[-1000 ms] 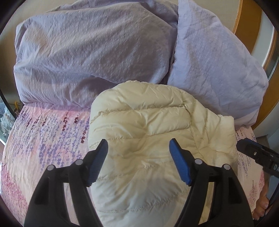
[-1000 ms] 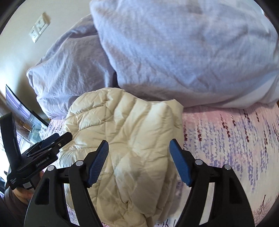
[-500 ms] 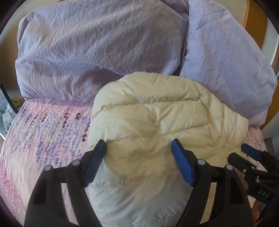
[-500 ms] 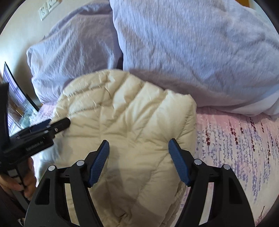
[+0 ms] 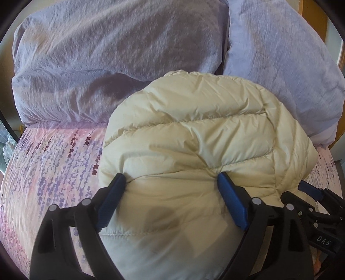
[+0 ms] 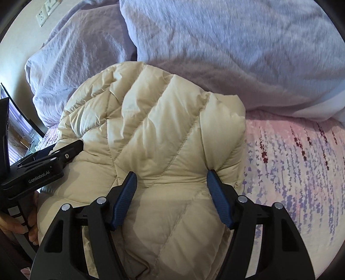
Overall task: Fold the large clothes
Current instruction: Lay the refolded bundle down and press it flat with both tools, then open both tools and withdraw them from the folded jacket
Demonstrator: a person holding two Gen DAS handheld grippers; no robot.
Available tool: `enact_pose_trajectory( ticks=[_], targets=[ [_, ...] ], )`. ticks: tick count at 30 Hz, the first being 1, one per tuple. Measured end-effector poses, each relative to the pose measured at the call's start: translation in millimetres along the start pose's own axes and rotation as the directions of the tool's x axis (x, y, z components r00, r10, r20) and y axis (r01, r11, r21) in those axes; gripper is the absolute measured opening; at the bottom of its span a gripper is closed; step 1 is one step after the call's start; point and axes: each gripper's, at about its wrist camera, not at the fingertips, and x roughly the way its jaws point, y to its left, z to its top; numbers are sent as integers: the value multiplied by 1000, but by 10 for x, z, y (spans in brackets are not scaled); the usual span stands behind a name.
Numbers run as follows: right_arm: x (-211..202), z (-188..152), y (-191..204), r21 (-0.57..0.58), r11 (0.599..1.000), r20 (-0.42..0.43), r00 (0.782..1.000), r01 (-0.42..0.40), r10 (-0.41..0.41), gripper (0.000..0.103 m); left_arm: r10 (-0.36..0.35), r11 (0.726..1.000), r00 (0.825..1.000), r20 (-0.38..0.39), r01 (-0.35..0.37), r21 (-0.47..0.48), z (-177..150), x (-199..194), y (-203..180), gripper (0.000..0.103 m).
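Note:
A cream quilted puffer jacket (image 5: 194, 133) lies bunched on the floral bedsheet; it also shows in the right wrist view (image 6: 155, 133). My left gripper (image 5: 170, 178) is open, its blue fingertips (image 5: 117, 183) pressing into the jacket's padding on both sides. My right gripper (image 6: 171, 176) is also open, its fingertips (image 6: 212, 178) pressed against the jacket near its right edge. The right gripper shows at the lower right of the left wrist view (image 5: 310, 193). The left gripper shows at the left of the right wrist view (image 6: 64, 153).
Two lavender pillows (image 5: 112, 53) (image 5: 280, 60) lie right behind the jacket. The floral sheet (image 5: 49, 168) (image 6: 297, 163) extends to both sides. A wall socket (image 6: 46, 13) is at the upper left. A wooden headboard edge (image 5: 312, 19) is at the far right.
Both grippers have moved forward and down onto the jacket, which now fills more of each view. Their fingertips now dent the padding. The jaws have narrowed slightly.

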Motion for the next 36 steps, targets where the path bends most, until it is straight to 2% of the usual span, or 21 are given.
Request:
enact_pose_trajectory(
  ticks=[9,10,18,19,21,22,26,32,36],
  targets=[
    [43,-81,-34,23,1000,1,1000,14,-14,69,2,1000,1000,-11,-2,6,6,99,33,90],
    [45,-97,-35,24,1000,1,1000,16,-16,69,5,1000,998,-68,-5,3,-2,92,14,90],
    [7,-52,-71,49,999,-42,999,20,-18,71,15,1000,997,-72,-14,7,-29,36,-10,90],
    [-25,-22,-66,51,998,-46,999,24,-22,71,11,1000,998,-68,-11,-2,-27,-27,-2,89],
    [-176,15,-76,61,997,-45,998,42,-39,86,0,1000,999,-50,-1,-19,-35,-191,30,90],
    [-246,14,-77,66,996,-39,998,53,-51,90,-4,1000,999,-39,3,-26,-51,-278,53,90],
    [-578,-20,-54,83,994,8,998,66,-67,98,-22,998,1000,-3,21,-55,-159,-628,145,94],
    [-1027,-195,142,38,992,64,991,117,-119,102,-54,995,998,45,58,-86,-445,-1149,257,98],
    [-1253,-370,248,8,993,75,990,117,-118,102,-82,990,995,51,87,-107,-661,-1474,278,99]
  ],
)
